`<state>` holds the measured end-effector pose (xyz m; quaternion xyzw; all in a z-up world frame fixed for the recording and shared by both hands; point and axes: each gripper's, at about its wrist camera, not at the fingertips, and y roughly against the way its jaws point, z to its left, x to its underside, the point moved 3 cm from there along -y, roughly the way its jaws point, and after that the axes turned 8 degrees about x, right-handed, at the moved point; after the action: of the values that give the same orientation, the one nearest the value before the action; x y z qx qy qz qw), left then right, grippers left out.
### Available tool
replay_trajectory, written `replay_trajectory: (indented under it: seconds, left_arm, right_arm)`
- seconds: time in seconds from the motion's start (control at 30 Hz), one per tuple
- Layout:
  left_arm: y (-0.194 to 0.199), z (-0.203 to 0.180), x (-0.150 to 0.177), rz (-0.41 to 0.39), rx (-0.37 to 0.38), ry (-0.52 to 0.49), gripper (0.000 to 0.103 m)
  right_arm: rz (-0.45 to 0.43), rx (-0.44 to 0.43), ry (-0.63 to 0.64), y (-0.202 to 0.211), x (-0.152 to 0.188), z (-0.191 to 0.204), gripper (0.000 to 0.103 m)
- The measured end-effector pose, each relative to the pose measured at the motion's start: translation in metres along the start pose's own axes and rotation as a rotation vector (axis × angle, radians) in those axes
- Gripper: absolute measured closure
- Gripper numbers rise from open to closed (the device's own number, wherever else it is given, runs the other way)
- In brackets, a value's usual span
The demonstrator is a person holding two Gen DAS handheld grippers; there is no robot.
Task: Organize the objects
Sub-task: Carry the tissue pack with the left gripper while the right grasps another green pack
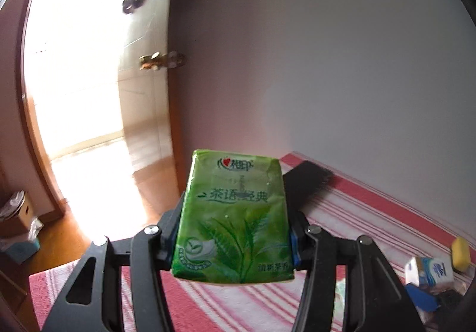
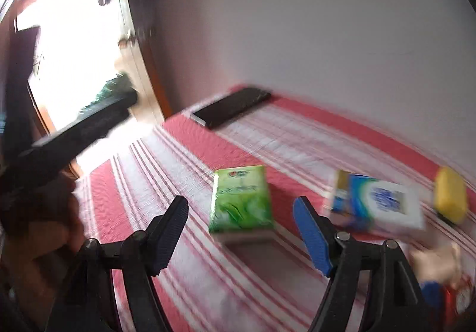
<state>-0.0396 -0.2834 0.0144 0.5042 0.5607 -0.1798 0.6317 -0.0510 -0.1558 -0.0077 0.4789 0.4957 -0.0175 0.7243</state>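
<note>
From the left wrist camera, the left gripper [image 1: 235,231] reaches forward and tilts a little downward, raised above the red-and-white striped cloth [image 1: 351,213] that covers the surface. Its two black fingers are clamped on a green plastic tissue packet printed with tea leaves [image 1: 235,219], one pad on each long side, and the packet stands upright, clear of the cloth. Behind the packet's right edge a flat black phone [image 1: 309,177] lies on the cloth near the pale wall [image 1: 342,49]. At the far right of the cloth sit a white-and-blue tissue packet [image 1: 431,272] and, just beyond it, a yellow oblong block [image 1: 461,253]. To the left an open wooden door [image 1: 142,94] lets in strong light.

From the right wrist camera, which is blurred, the right gripper [image 2: 241,231] points down at a slant over the same striped cloth, and its jaws stand wide apart with nothing between the pads. A second green tissue packet [image 2: 241,201] lies flat on the cloth ahead, in line with the gap between the fingers but beyond their tips. The white-and-blue packet lies to its right, the yellow block further right, the phone at the far edge. The black frame of the left gripper crosses the upper left, and a hand [image 2: 44,231] shows dimly below it.
</note>
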Motion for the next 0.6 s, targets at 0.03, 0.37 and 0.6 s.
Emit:
replay_trajectory:
  seconds: [0.03, 0.37, 0.6]
  left_arm:
    - [-0.003, 0.002, -0.001, 0.007, 0.009, 0.013, 0.050]
    - [-0.010, -0.008, -0.002, 0.001, 0.022, -0.047, 0.050]
    - [-0.004, -0.017, 0.008, 0.027, 0.112, -0.026, 0.050]
  right_arm:
    - [0.039, 0.003, 0.004, -0.014, -0.002, 0.004, 0.028]
    - [0.134, 0.058, 0.070, -0.044, 0.004, 0.014, 0.048]
    - [-0.096, 0.057, -0.033, 0.033, 0.017, -0.018, 0.048]
